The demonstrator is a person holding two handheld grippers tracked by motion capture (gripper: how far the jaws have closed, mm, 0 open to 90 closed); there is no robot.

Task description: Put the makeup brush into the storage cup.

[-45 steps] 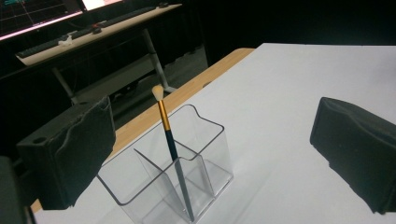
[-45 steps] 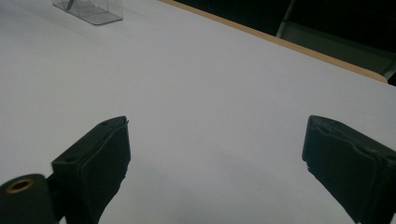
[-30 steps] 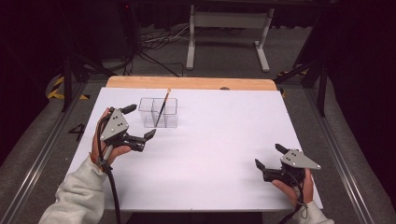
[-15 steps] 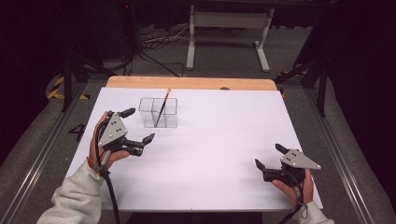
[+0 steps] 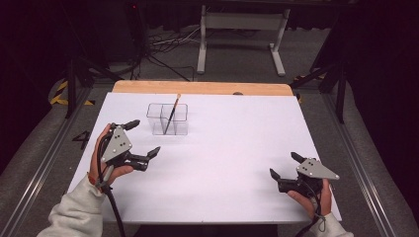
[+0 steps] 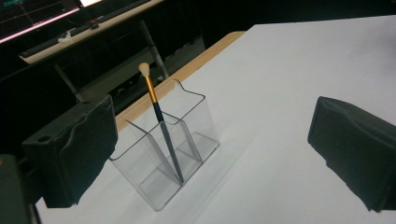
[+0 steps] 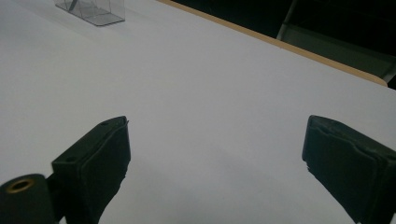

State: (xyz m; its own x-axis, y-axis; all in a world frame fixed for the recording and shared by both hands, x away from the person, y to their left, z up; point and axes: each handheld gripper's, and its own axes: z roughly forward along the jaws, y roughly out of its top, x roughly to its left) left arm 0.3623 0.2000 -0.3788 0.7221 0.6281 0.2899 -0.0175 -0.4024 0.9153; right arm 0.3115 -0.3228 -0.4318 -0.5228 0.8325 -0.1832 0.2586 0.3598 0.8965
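**Left gripper drawn back from the holder**

Since a second ago the left gripper [image 5: 142,138] has pulled away from the clear holder [image 5: 168,119], sliding toward the person and the table's left edge; the right gripper [image 5: 286,166] has kept its place.

Both left jaws stand wide apart with nothing between them, and the hand [image 5: 101,165] wraps the grip from below. Just ahead of those jaws, in the left gripper view, stands the holder [image 6: 163,147], near but not touching them. It is a clear box with a divider down its middle. A brush [image 6: 161,121] leans in one compartment, its pale tip up past the rim and its dark handle foot against the base.

Well apart, near the table's [image 5: 237,143] right front corner, the right gripper's jaws are also spread and empty over the bare white top.
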